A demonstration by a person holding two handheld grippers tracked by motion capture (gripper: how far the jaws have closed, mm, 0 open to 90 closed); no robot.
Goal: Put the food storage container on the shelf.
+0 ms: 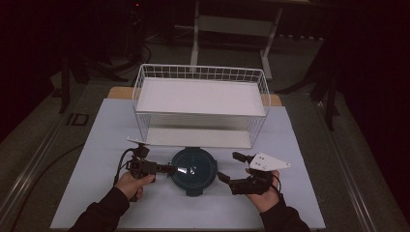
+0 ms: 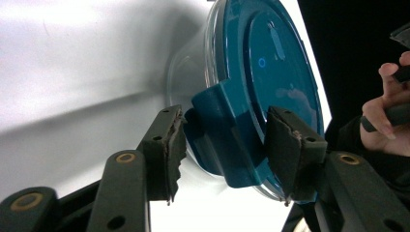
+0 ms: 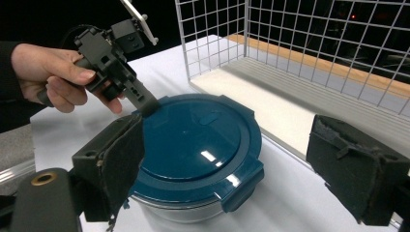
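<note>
Left gripper clamps container lid tab – rack just behind.

White wire rack stands just behind the lidded container, blocking the far side; bare table lies open on the container's right and near sides.

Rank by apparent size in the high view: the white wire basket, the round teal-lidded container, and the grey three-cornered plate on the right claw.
1. White wire basket, by far the largest.
2. Teal-lidded container.
3. Grey three-cornered plate, the smallest.
</note>
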